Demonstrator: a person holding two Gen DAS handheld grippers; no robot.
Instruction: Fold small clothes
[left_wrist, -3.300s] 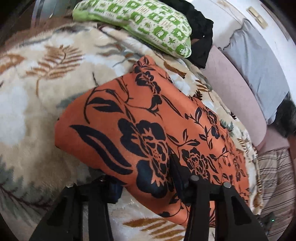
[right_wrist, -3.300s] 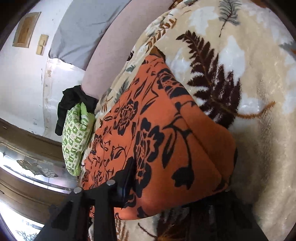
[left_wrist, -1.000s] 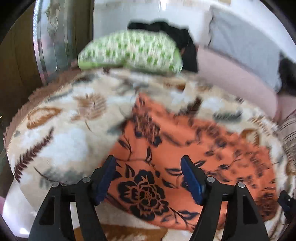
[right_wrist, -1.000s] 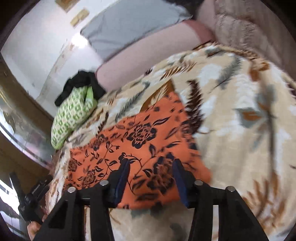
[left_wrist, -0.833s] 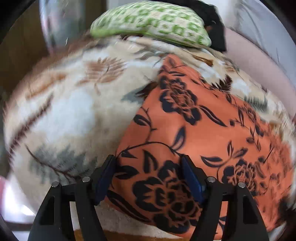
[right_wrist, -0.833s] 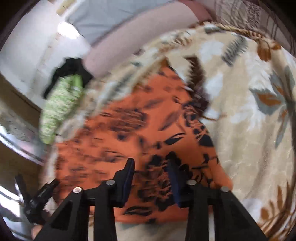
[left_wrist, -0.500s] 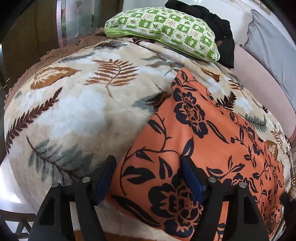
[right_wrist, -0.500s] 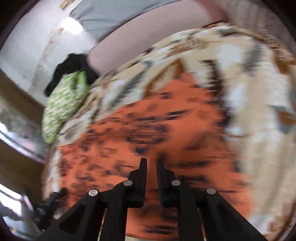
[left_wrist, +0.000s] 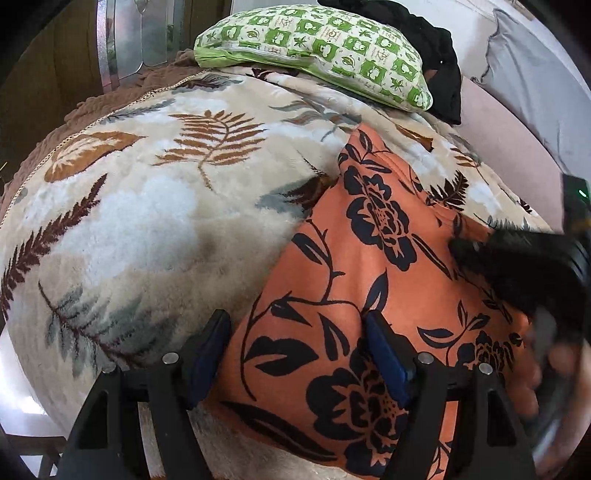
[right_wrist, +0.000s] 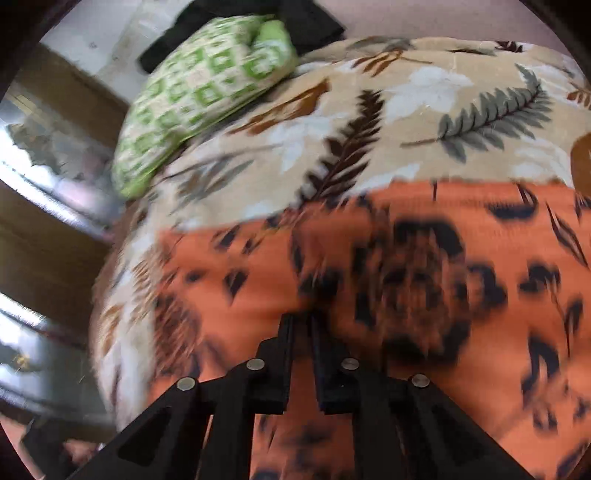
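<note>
An orange garment with black flowers lies folded flat on a leaf-patterned blanket. My left gripper is open, its fingers astride the garment's near left corner, just above the cloth. In the left wrist view the right gripper comes in blurred from the right, low over the garment's middle. In the right wrist view my right gripper is shut, tips pressed on the blurred orange garment; no cloth shows between the jaws.
A green-and-white patterned pillow and a black garment lie at the far end of the blanket. A pink and grey cushion runs along the right. A metal frame and wood panel stand at far left.
The right gripper went from open to shut and swung left over the garment's middle. The left gripper stayed open at the near left corner and came slightly closer.
</note>
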